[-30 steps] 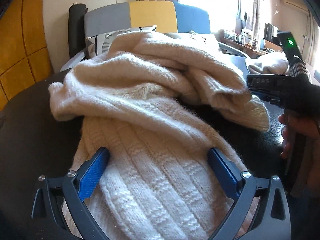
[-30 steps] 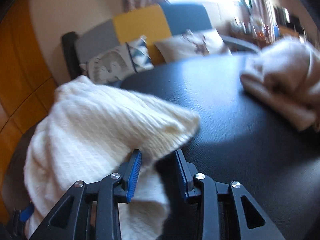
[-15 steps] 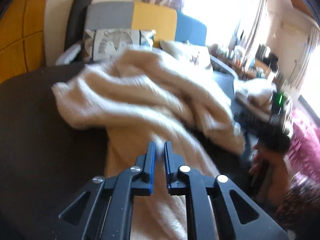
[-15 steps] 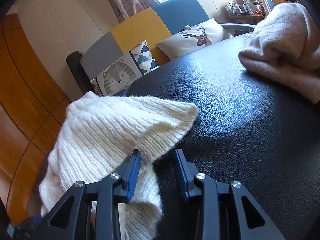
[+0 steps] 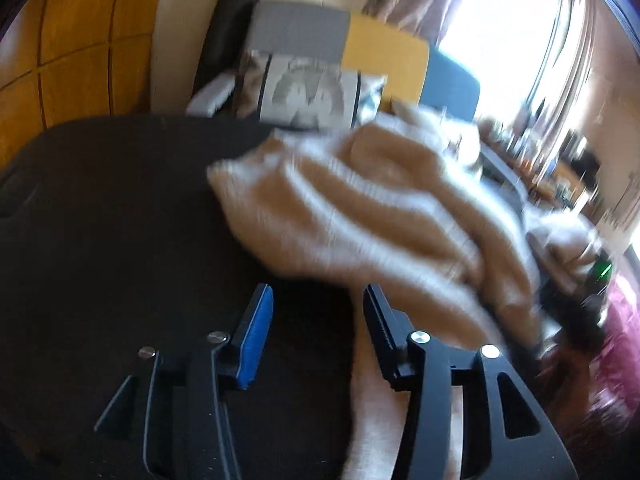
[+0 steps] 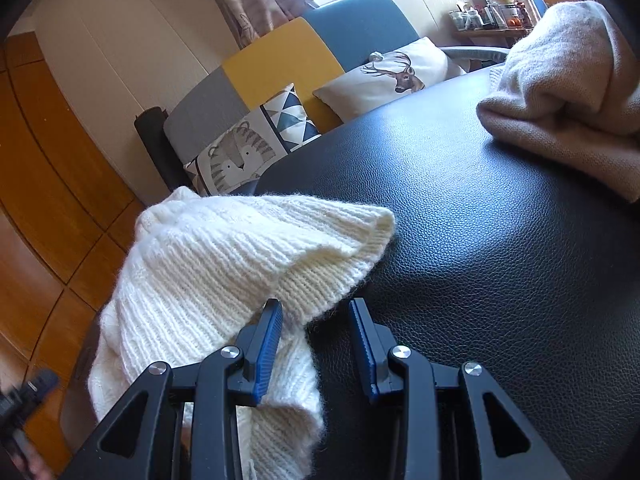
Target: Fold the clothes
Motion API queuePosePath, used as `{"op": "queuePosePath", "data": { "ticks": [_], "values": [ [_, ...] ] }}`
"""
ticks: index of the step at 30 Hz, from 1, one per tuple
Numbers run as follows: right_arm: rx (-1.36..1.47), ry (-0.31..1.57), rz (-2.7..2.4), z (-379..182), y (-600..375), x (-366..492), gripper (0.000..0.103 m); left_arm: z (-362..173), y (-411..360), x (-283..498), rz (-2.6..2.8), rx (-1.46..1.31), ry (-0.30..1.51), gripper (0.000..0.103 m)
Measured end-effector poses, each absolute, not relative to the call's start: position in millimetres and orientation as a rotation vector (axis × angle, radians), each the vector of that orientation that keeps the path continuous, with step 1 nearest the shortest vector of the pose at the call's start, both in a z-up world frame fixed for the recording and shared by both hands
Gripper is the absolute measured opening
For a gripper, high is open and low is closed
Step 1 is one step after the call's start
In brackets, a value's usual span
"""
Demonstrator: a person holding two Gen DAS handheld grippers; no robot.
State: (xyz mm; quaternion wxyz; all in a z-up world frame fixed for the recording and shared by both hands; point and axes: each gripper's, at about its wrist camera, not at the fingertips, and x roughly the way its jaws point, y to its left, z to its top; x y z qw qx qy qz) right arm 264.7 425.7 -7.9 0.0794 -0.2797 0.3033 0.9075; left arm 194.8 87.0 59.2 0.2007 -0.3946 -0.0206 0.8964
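Left claw (image 5: 316,316) is opening over bare counter (image 5: 120,220), nothing between its pads; the sweater (image 5: 360,220) is lying at two o'clock. Right claw (image 6: 314,324) is part-spread, cuff (image 6: 304,312) between pads, contact unclear. Regrip the hem squarely before folding.

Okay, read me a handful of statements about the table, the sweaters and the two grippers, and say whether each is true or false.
1. The cream knit sweater lies on a black table. True.
2. The right gripper is shut tight with its pads touching. False: there is a gap between its pads, with a fold of the cream sweater in it.
3. A second, beige sweater sits farther back on the table. True.
4. The left gripper is clamped on the sweater. False: its jaws are opening, with only dark table between them.
5. The sofa behind the table is plain red. False: it has grey, yellow and blue panels.
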Motion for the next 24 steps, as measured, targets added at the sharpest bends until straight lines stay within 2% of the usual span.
{"op": "queuePosePath", "data": {
  "ticks": [4, 6, 8, 12, 16, 19, 24],
  "values": [
    [-0.835, 0.917, 2.717, -8.9, 426.5, 265.2, 0.035, 29.1, 98.5, 175.7, 2.485, -1.266, 0.062, 0.051],
    [-0.836, 0.907, 2.718, -9.2, 426.4, 265.1, 0.035, 27.8, 95.1, 168.6, 2.485, -1.251, 0.037, 0.053],
    [-0.842, 0.89, 2.717, -9.4, 425.2, 263.7, 0.035, 25.4, 92.0, 158.4, 2.525, -1.249, 0.007, 0.078],
    [-0.85, 0.867, 2.715, -9.7, 423.8, 262.0, 0.035, 19.3, 89.1, 141.3, 2.569, -1.224, -0.008, 0.082],
    [-0.848, 0.866, 2.717, -10.3, 423.5, 261.4, 0.035, 13.3, 98.8, 134.0, 2.534, -1.223, 0.064, 0.103],
    [-0.847, 0.876, 2.728, -10.0, 424.3, 262.4, 0.035, 9.8, 107.3, 137.7, 2.54, -1.2, 0.143, 0.103],
    [-0.814, 1.077, 2.765, -1.6, 420.5, 284.7, 0.036, 14.4, 86.0, 143.4, 2.483, -1.171, -0.003, 0.103]
  ]
}}
